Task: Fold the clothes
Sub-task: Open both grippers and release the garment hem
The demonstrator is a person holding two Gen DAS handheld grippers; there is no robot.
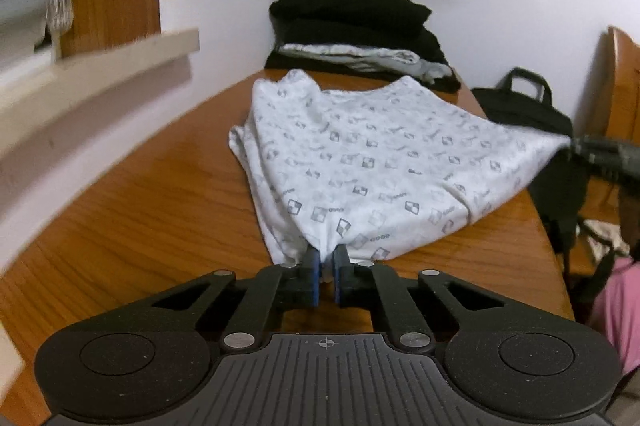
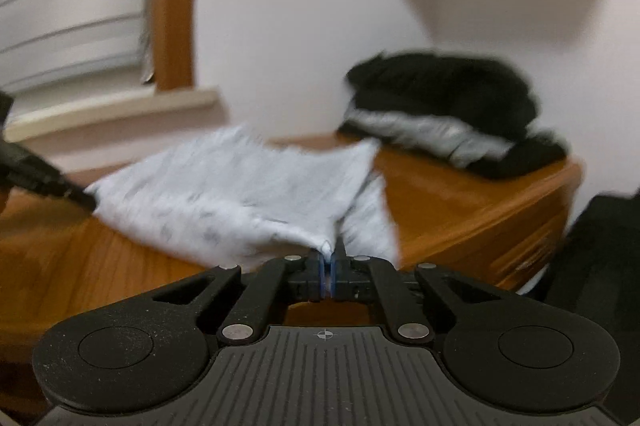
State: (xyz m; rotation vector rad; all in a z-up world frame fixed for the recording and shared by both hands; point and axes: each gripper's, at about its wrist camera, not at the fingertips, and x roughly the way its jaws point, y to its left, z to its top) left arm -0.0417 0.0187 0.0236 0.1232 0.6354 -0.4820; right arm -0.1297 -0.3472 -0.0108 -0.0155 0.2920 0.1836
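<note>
on a wooden table, the left gripper and right gripper each pinch a corner of a white printed garment between nearly closed jaws, near a stack of folded clothes (mostly black).

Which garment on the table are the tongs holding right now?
The white patterned garment, spread out nearest; both tongs pinch its edge. The black and grey clothes sit stacked, untouched, at the far end.

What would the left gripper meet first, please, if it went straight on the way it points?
The left gripper is already shut on the patterned white garment; going on, it would likely push into that cloth and the wooden table beneath.
</note>
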